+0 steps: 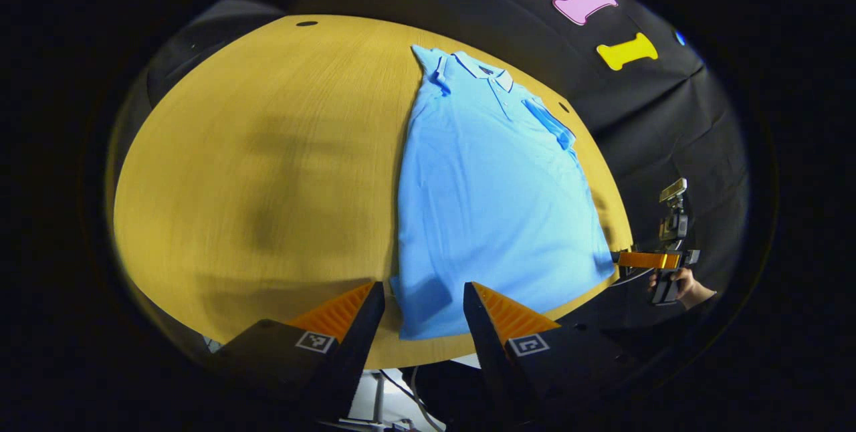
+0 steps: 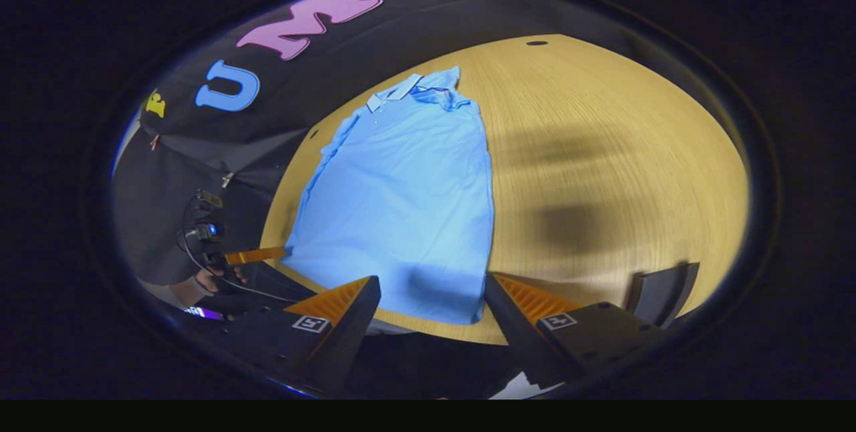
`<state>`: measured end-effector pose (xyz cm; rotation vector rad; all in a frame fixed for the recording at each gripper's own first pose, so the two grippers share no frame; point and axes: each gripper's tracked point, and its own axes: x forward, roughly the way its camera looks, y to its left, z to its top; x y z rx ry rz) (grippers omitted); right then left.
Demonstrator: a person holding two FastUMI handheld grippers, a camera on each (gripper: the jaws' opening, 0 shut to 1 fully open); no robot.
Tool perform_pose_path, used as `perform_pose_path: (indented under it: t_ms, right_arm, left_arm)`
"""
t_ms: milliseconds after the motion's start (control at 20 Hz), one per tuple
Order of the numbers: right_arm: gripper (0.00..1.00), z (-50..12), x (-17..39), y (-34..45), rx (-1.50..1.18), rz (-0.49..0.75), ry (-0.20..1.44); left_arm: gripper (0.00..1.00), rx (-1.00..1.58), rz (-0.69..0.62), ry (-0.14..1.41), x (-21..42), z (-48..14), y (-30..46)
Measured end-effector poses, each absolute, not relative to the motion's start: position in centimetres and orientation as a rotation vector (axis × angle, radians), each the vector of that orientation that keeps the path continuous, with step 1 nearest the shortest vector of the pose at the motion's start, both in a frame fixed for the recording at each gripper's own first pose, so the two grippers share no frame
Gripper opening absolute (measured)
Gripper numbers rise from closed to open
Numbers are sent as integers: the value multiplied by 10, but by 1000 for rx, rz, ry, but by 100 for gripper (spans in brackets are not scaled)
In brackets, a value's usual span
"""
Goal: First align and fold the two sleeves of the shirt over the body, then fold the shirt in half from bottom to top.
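Note:
A light blue polo shirt [image 1: 488, 191] lies flat on the round wooden table [image 1: 267, 151], collar at the far side and both sleeves folded in over the body. In the left gripper view, my left gripper [image 1: 424, 295] stands open, with the shirt's near hem corner showing between its fingers. My right gripper [image 1: 642, 259], held by a hand [image 1: 692, 287], is at the opposite hem corner. In the right gripper view, the right gripper [image 2: 433, 285] is open over the hem of the shirt [image 2: 401, 204], and the left gripper [image 2: 257, 256] sits at the hem's far corner.
The table's near edge [image 1: 428, 355] runs just behind the hem. Small dark holes [image 1: 306, 23] [image 2: 536, 43] mark the far tabletop. A dark chair-like shape [image 2: 662, 295] stands at the table edge to the right. Bare wood [image 2: 602, 184] spreads beside the shirt.

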<state>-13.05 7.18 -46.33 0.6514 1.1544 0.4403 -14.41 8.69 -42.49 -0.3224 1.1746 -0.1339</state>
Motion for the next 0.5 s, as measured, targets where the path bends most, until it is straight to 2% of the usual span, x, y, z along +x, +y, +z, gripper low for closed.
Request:
perform_pose_path:
  t_ms: [350, 400, 450, 500]
  right_arm:
    - [97, -456, -135, 97, 819, 494, 1173]
    - [96, -457, -133, 102, 840, 502, 1178]
    - [95, -459, -133, 105, 852, 504, 1186]
    - [94, -462, -132, 107, 860, 503, 1193]
  left_arm:
    - [79, -407, -188, 1189, -146, -428, 65]
    - [86, -398, -188, 1191, -146, -429, 64]
    - [76, -392, -192, 1191, -147, -431, 63]
    - [71, -392, -192, 1196, -147, -433, 61]
